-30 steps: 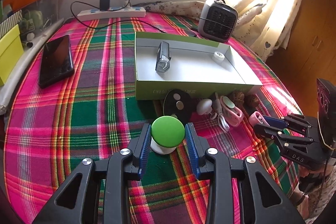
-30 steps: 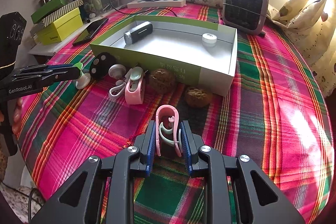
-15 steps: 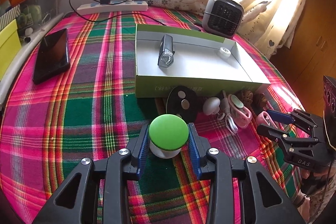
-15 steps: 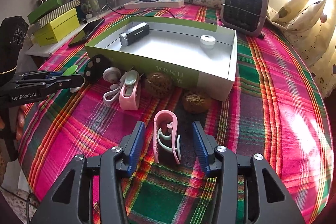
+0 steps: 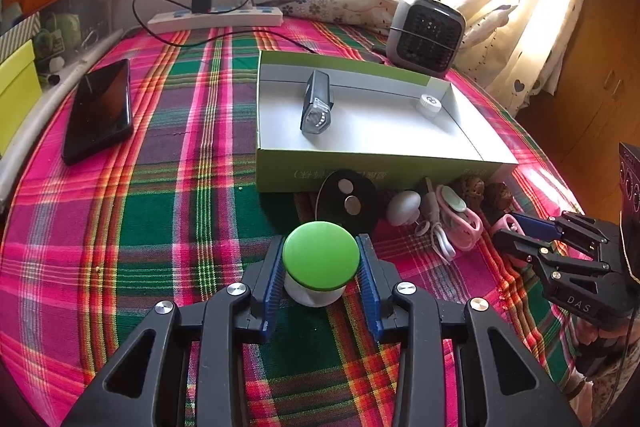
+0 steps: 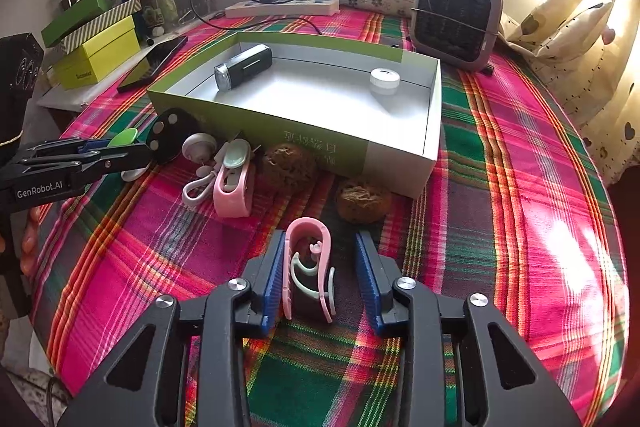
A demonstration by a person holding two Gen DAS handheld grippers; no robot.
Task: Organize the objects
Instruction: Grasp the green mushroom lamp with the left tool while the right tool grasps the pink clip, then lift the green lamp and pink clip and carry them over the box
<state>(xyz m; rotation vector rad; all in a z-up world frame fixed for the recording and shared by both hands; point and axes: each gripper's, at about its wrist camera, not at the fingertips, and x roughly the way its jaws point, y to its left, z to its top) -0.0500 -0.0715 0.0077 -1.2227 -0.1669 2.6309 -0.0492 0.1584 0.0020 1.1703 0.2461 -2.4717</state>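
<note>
My left gripper (image 5: 320, 263) is shut on a green-capped white mushroom-shaped object (image 5: 319, 258) and holds it in front of the green-and-white open box (image 5: 276, 171). It shows from the side in the right wrist view (image 6: 120, 155). My right gripper (image 6: 320, 271) is open around a pink clip (image 6: 308, 259) that stands on the plaid cloth; the left pad touches it, the right pad is apart. The box holds a black bike light (image 5: 316, 105) and a small white cap (image 5: 429, 103).
Along the box front lie a black oval disc (image 5: 346, 201), a white knob (image 5: 403, 207), a pink clip with white cable (image 6: 234, 181) and two brown walnuts (image 6: 362, 199). A phone (image 5: 100, 109), power strip (image 5: 216, 21), small heater (image 5: 426, 33) and yellow boxes (image 6: 96, 53) stand around.
My right gripper has opened and let go of the pink clip, which now stands between the pads. My left gripper, still shut on the green-capped object, has moved slightly forward.
</note>
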